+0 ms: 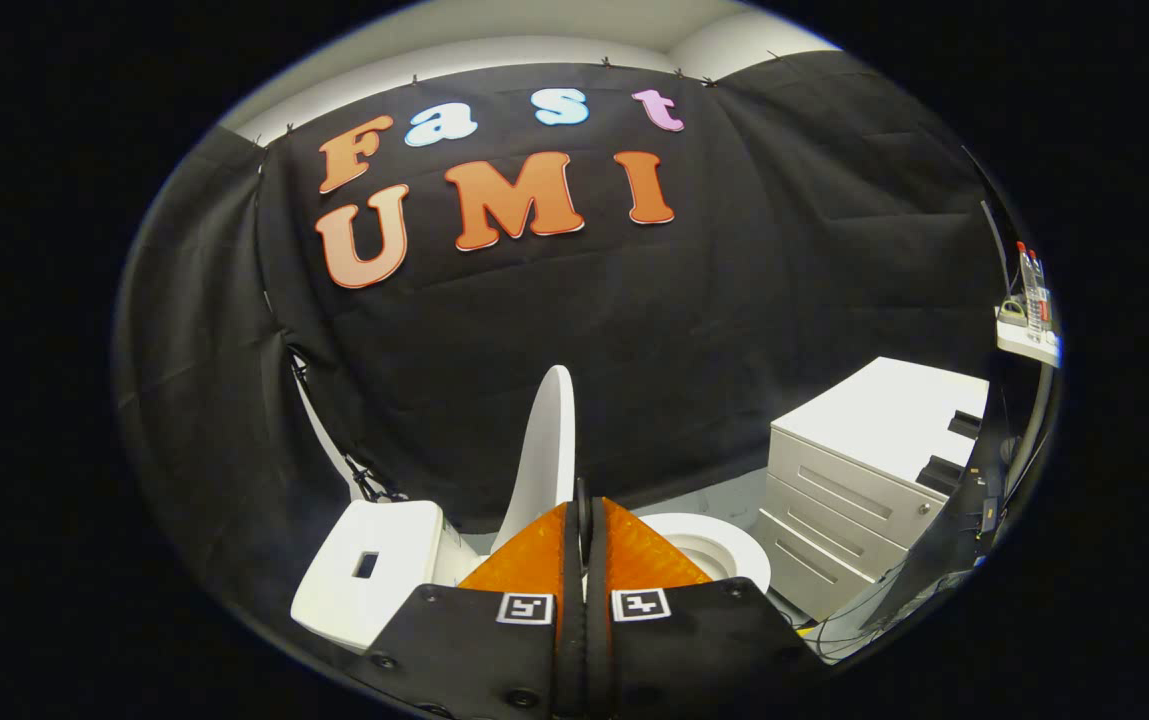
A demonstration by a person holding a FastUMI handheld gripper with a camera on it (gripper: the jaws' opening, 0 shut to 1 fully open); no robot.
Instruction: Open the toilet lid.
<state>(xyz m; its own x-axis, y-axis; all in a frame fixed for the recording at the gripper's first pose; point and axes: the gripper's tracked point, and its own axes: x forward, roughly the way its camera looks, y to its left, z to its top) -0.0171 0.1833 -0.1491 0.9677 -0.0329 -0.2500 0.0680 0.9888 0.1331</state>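
We see the black cloth wall (694, 330) as the largest thing, closing the space behind and to both sides, with a strip of pale ceiling (534, 40) above it. Open room lies between that wall and the fixtures below; nothing stands in the air ahead of the lid's top edge.

The cabinet (874, 470), white with drawers, sits well to the right of the fingers, its top flat and bare near us, with two dark items at its far right edge. A narrow strip of pale floor (724, 495) runs between it and the wall. Cables lie on the floor beside its lower front corner.

The toilet sits just ahead of and below the fingers. Its tank (374, 570) is to the left, white, with a dark square opening in its top. The bowl (724, 550) shows to the right of the fingers, its rim round and uncovered.

The lid (546, 450) stands raised, nearly upright and seen edge-on, rising just beyond the fingertips between tank and bowl.

Our gripper (584, 500) has its orange fingers (524, 570) brought together, tips meeting at a thin dark gap. We cannot tell whether they pinch the lid's edge or merely sit in front of it.

A small shelf (1029, 335) with bottles sits far right.
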